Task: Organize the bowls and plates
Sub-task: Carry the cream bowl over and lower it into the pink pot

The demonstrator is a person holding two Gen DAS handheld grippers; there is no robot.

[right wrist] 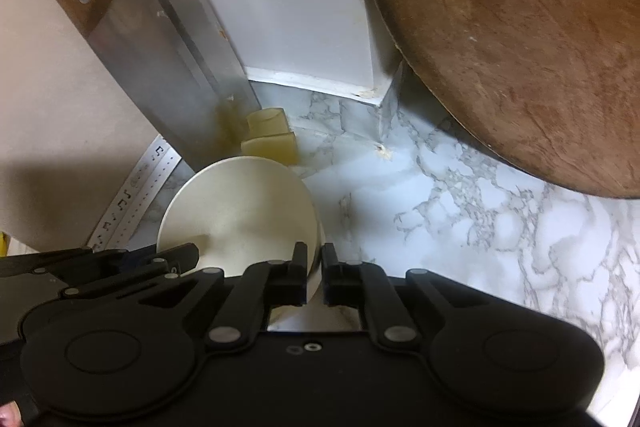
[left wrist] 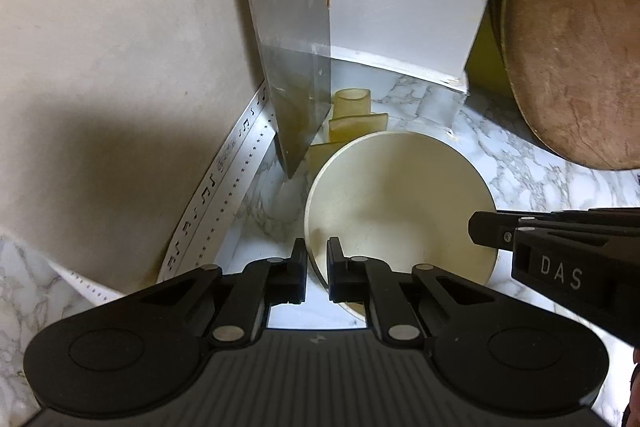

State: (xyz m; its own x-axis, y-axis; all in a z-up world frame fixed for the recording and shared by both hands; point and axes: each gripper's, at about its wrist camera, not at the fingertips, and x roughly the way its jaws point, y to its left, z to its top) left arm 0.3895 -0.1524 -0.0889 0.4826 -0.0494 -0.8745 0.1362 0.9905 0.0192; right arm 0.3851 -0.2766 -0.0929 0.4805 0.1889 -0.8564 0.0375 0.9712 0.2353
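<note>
Cream bowl (left wrist: 400,203), plain, at centre. Black grippers: left gripper (left wrist: 317,269), right gripper (right wrist: 314,273), white "DAS" lettering at 3 o'clock in left view. White-grey marbled countertop (right wrist: 460,211). Steel-grey cleaver (right wrist: 172,67) with brown wooden handle, 11 o'clock. Reddish-brown round cutting board (right wrist: 520,39), 2 o'clock. Translucent yellowish holder (left wrist: 352,119). White strip (left wrist: 224,183) with black music notes, 9 o'clock.

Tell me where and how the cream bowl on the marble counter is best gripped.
Grip the cream bowl by its thin rim, one finger inside and one outside, coming from above on the near side. The cleaver and wall crowd its far side. Both the left gripper and right gripper are already shut on opposite parts of the rim.
</note>
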